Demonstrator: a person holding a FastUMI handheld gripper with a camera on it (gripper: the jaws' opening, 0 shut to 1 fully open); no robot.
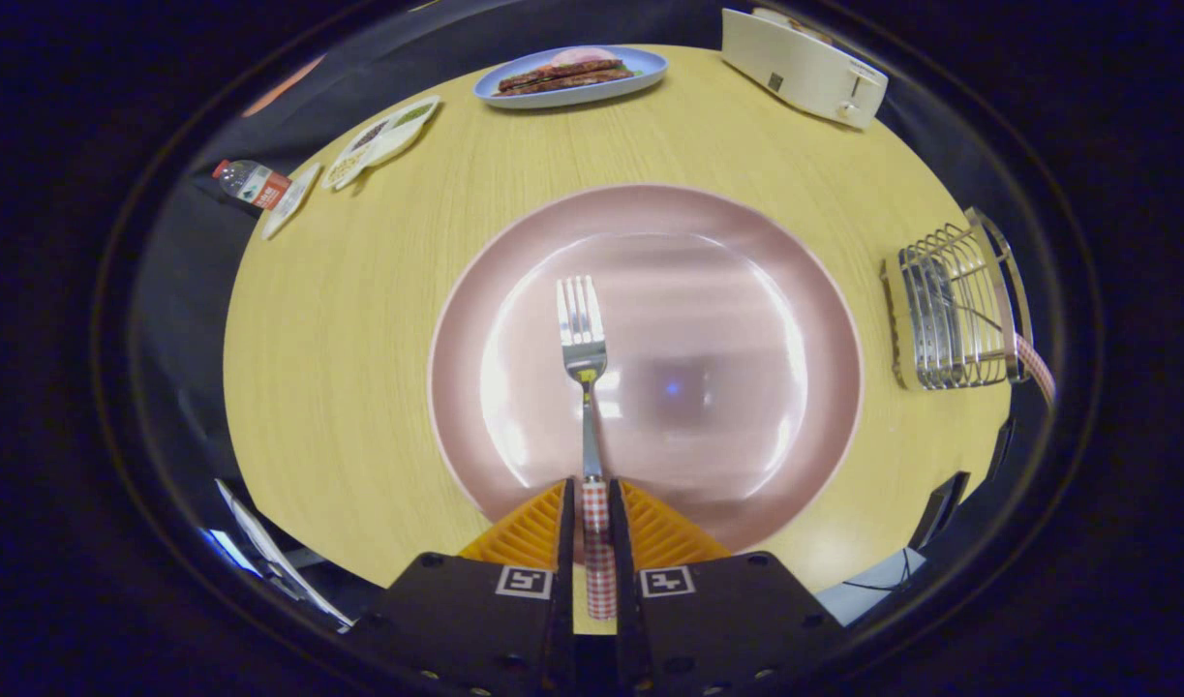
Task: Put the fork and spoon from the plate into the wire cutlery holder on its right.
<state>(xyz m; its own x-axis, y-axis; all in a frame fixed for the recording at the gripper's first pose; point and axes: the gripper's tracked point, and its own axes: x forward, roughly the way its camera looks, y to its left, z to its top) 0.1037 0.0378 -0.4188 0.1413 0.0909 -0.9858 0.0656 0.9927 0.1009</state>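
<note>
Fork (584,368): metal tines, red-and-white checked handle, lying over pink plate (804,290), tines pointing away from tool (592,523). Handle clamped between both orange ridged fingers (529,532) of tool, at near rim of plate.
Plate: centred on round wooden bench (340,329).
Wire cutlery holder (955,310): just right of plate, apart from it, already containing a piece with a checked handle.
Farther back on bench: blue dish of food (572,75), white toaster (804,66), packets (383,140), bottle (253,184) at far left edge.
</note>
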